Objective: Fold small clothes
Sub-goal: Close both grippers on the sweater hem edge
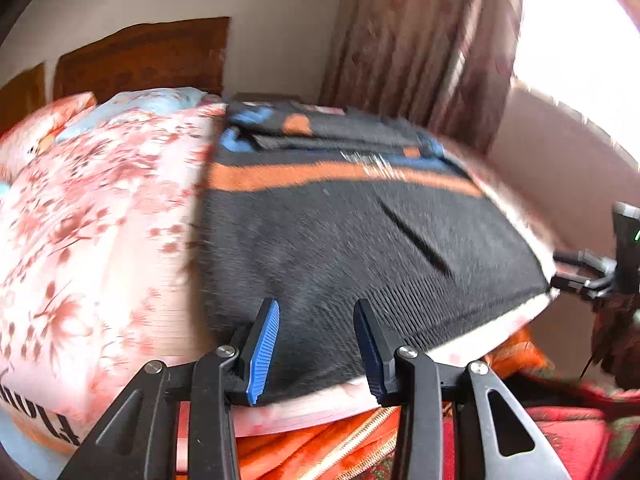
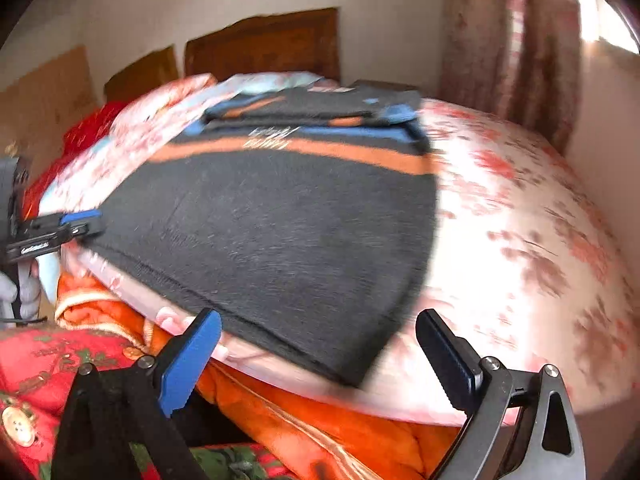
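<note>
Blue pads of my left tool [image 1: 316, 352] stand spread over the sweater [image 1: 340, 240] hem, pinching nothing.

Both tools hang apart at the near edge of the sweater, which lies flat on the floral quilt [image 1: 100, 208] of the bed, sleeves seemingly already folded in at the far end, though blur makes that uncertain. To fold well, I should pinch both hem corners together, lift evenly and carry the hem toward the orange stripe. My right tool [image 2: 320, 356] is spread wide above the other hem corner. Its view alone shows the quilt right of the sweater; the left view alone shows the window [image 1: 580, 40].
</note>
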`<state>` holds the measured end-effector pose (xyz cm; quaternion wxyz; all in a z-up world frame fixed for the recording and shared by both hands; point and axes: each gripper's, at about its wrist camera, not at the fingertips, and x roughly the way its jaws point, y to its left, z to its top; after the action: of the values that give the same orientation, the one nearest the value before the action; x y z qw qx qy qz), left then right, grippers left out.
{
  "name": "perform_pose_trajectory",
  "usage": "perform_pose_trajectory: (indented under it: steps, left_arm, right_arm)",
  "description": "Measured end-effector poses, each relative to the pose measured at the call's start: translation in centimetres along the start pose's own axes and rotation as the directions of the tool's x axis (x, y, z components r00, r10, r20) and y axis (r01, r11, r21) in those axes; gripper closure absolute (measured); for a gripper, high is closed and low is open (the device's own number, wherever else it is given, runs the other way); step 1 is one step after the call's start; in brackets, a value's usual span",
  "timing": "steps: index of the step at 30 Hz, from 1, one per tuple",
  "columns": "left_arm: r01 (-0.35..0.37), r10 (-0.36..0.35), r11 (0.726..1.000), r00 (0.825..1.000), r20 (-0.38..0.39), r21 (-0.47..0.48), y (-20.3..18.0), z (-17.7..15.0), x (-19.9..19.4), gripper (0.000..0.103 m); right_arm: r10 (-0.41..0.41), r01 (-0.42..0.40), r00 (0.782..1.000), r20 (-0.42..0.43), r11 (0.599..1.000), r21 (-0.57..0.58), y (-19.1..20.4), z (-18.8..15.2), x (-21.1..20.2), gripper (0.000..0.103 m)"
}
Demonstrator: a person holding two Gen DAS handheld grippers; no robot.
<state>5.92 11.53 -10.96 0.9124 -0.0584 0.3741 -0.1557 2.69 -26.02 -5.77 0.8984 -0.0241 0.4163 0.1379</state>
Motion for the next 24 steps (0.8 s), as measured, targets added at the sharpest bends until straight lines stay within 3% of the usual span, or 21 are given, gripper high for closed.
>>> perform_pose_trajectory:
  steps: [4, 7, 15, 24]
  left_arm:
    - [0.029, -0.032, 0.98, 0.999, -0.011, -0.194, 4.0, 0.3, 0.3, 0.063]
    - [0.058, -0.063, 0.967, 0.998, -0.015, -0.248, 5.1, 0.0, 0.5, 0.063]
    - [0.065, -0.077, 0.964, 0.996, -0.036, -0.259, 4.6, 0.5, 1.2, 0.055]
    - [0.047, -0.064, 0.964, 0.996, -0.059, -0.262, 5.0, 0.8, 1.2, 0.051]
  right_arm:
    - [-0.012, 0.022, 0.998, -0.065, 0.987, 0.16, -3.7, -0.6, 0.7, 0.0]
    - [-0.018, 0.027, 0.998, -0.059, 0.987, 0.157, -3.5, -0.5, 1.0, 0.0]
    - [-0.057, 0.06, 0.995, -0.08, 0.997, 0.041, -0.6, 0.9, 3.2, 0.0]
    - [-0.05, 0.056, 0.998, -0.048, 0.989, 0.135, -2.8, 0.3, 2.1, 0.0]
